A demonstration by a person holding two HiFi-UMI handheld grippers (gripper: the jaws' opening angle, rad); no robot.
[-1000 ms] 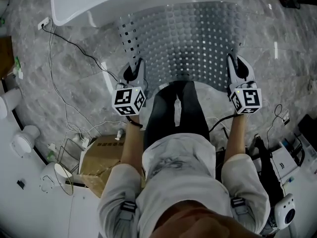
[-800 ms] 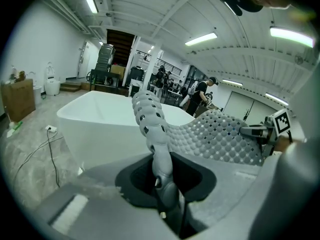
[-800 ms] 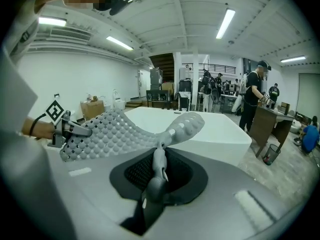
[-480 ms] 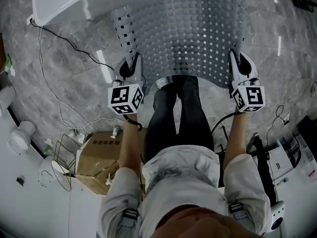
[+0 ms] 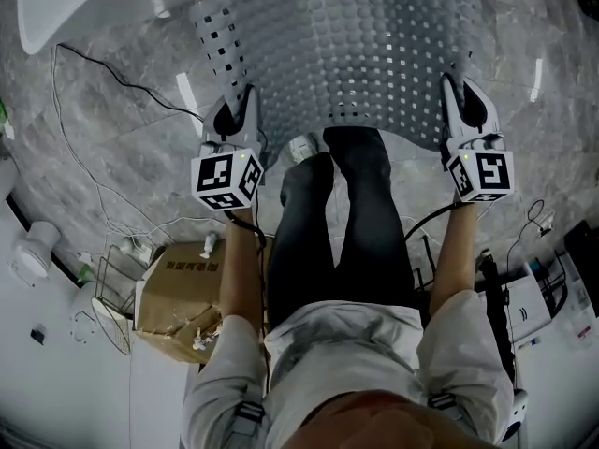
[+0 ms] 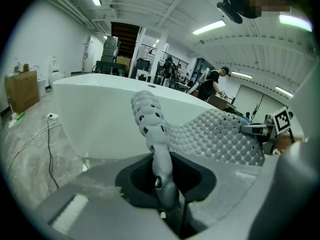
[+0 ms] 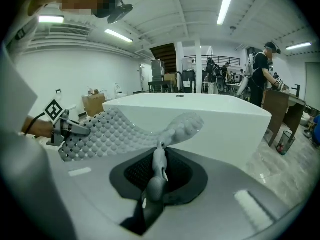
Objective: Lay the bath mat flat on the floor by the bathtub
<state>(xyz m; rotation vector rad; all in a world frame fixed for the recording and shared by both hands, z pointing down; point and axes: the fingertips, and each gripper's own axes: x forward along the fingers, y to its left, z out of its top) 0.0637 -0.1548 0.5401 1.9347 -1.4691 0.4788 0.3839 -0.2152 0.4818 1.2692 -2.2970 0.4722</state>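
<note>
Bath mat — corners in left gripper and right gripper, forearms parallel

Both arms reach forward.
Left gripper and right gripper, tilted down, well apart, each pinch the bath mat.

Long ceiling lamps give bright, even light and leave white streaks of glare on the floor, one just left of the left gripper fingers, one right of the right gripper fingers. Shadows are soft. All views bend strongly at the edges with dark corners, and the mat is blurred between the fingers.
</note>
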